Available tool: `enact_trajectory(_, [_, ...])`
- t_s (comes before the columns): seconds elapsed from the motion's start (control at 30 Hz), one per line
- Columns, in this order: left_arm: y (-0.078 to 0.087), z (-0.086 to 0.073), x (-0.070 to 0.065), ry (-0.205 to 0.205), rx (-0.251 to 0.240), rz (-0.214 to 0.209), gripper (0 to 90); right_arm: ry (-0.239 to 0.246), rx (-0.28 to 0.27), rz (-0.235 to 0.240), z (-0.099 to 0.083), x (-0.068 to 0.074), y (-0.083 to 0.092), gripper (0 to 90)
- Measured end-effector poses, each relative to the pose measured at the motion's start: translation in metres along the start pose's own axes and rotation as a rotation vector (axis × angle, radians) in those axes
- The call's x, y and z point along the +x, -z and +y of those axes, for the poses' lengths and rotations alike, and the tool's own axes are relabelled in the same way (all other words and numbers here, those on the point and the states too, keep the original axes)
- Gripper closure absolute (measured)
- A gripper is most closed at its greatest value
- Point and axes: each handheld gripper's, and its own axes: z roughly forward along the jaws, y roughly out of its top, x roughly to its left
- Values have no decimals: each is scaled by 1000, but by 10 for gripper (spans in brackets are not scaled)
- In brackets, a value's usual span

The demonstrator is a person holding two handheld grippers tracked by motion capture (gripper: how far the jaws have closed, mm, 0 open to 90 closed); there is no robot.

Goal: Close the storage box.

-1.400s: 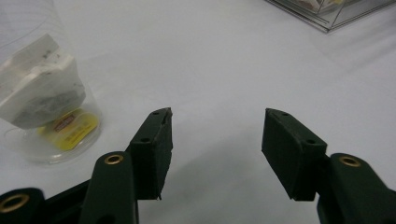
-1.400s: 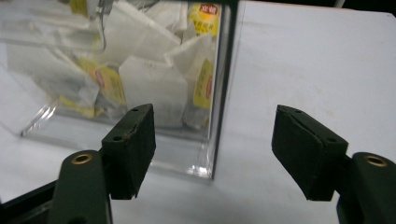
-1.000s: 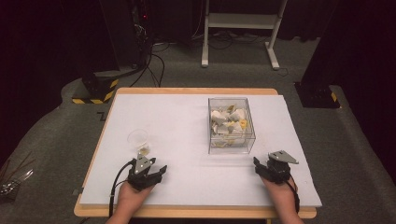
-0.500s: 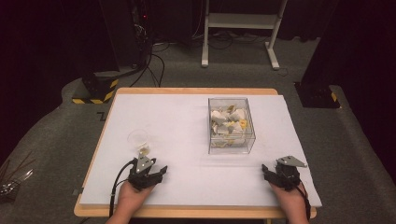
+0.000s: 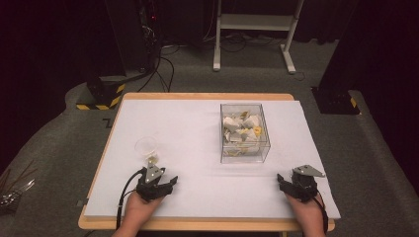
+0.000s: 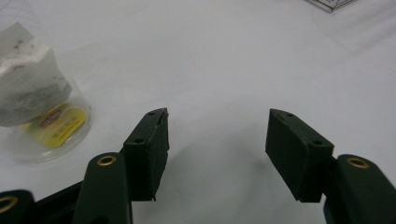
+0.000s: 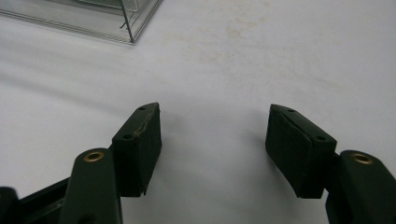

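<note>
A clear plastic box (image 5: 244, 132) full of tea bags stands right of the table's middle. A clear cup (image 5: 146, 148) holding one tea bag with a yellow tag (image 6: 58, 122) sits near the left front. My left gripper (image 5: 160, 181) rests open on the white cloth just in front of that cup, nothing between its jaws (image 6: 215, 135). My right gripper (image 5: 291, 185) lies open near the front right corner, a hand's width in front of the box, whose corner (image 7: 126, 28) shows at the top of the right gripper view. Its jaws (image 7: 215, 135) hold nothing.
The white cloth (image 5: 197, 148) covers a wooden table (image 5: 207, 96). Beyond the far edge are a black stand with cables (image 5: 143, 49) and a white frame's legs (image 5: 252, 34) on grey carpet.
My right gripper has drawn back toward the front right corner of the table and settled there. The left gripper has stayed put.
</note>
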Motion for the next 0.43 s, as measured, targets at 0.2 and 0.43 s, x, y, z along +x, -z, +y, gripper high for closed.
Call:
enact_trajectory(0.2, [0, 0, -1, -2, 1, -2, 394, 0, 0, 1, 0, 0, 0, 359])
enact_trajectory(0.43, [-1, 0, -1, -6, 7, -4, 394, 2, -1, 2, 0, 0, 0, 359])
